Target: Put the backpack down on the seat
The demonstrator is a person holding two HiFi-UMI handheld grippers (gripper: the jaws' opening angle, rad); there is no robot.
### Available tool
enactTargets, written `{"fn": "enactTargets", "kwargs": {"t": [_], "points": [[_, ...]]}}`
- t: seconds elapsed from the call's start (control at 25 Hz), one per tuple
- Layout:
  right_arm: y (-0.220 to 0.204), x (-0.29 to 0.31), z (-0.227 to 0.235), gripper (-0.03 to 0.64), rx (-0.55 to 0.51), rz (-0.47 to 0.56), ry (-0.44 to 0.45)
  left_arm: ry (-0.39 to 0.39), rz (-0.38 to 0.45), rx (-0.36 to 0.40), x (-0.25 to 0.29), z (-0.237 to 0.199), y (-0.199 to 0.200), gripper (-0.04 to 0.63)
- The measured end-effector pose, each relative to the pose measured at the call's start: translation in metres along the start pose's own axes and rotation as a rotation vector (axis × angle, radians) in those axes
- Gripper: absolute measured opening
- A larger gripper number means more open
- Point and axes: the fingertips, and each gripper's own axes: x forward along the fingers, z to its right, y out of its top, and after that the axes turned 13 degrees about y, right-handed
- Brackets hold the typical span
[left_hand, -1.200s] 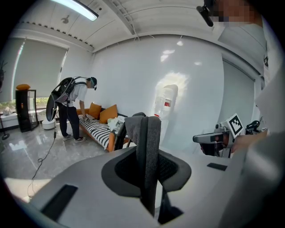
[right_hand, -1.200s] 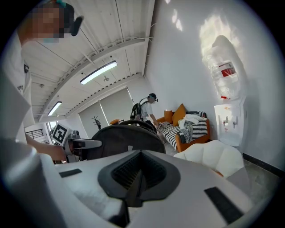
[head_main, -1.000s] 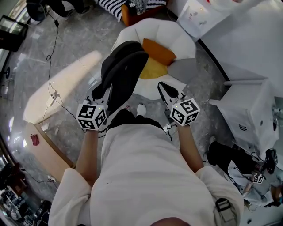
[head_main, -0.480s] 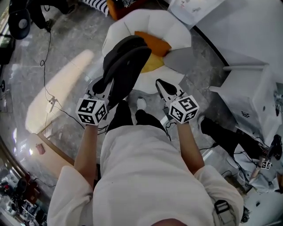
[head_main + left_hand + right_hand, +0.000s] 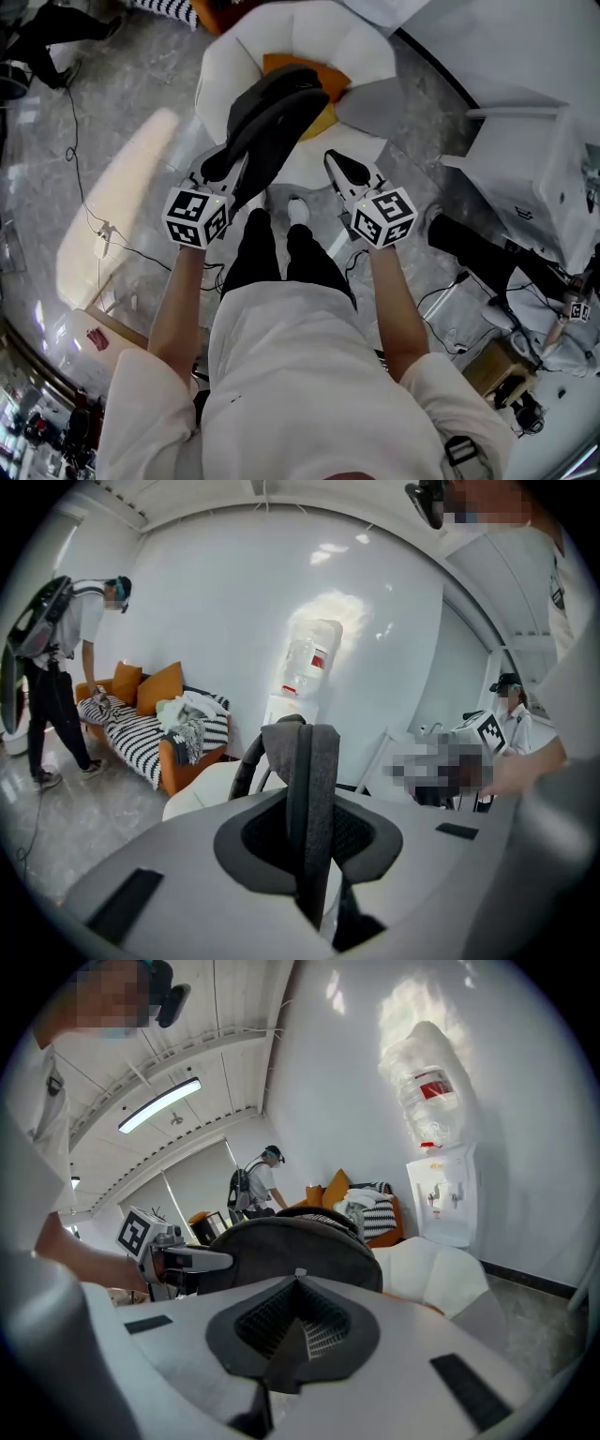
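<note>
The dark grey backpack (image 5: pixel 270 120) hangs over the front edge of the white petal-shaped seat (image 5: pixel 234 52), partly covering an orange cushion (image 5: pixel 323 73). My left gripper (image 5: pixel 217 172) is at the backpack's near lower end, shut on it. In the left gripper view the jaws (image 5: pixel 314 874) pinch a grey backpack strap (image 5: pixel 309 771) that stands upright between them. My right gripper (image 5: pixel 336 161) is to the right of the backpack, apart from it, its jaws together with nothing held. The right gripper view has the backpack (image 5: pixel 281 1241) to the left beyond the jaws and the seat (image 5: pixel 441 1269) to the right.
The person's legs and shoes (image 5: pixel 298 208) stand just before the seat. A long beige cushion (image 5: pixel 112 211) and cables lie on the floor at left. A white cabinet (image 5: pixel 534 178) and a black bag (image 5: pixel 478 248) are at right. A striped sofa (image 5: pixel 141 728) and other people stand farther off.
Both grippers and the backpack have moved forward and down toward the seat. The backpack now reaches further over the orange cushion.
</note>
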Motion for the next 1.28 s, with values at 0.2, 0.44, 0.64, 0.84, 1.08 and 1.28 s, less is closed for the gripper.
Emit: {"fn": "enactTargets", "kwargs": {"t": [0.2,0.44,0.64,0.84,1.08,1.28], "points": [[-0.012,0.006,0.021,0.023,0.037,0.006,-0.065,-0.066,-0.02,0.026,0.033,0.0,-0.005,0.077],[-0.034,0.014,0.04,0.023,0.079,0.014,-0.126,-0.121,-0.043,0.043,0.064,0.002,-0.019,0.077],[-0.057,0.026,0.053,0.023,0.112,0.019,-0.154,-0.139,-0.059,0.039,0.091,-0.003,-0.038,0.077],[-0.084,0.039,0.068,0.023,0.139,0.022,-0.179,-0.158,-0.081,0.033,0.12,-0.009,-0.065,0.077],[-0.113,0.062,0.09,0.023,0.172,0.035,-0.203,-0.188,-0.101,0.047,0.158,-0.015,-0.099,0.077],[-0.129,0.075,0.108,0.023,0.195,0.052,-0.227,-0.228,-0.105,0.043,0.184,-0.013,-0.112,0.077]]}}
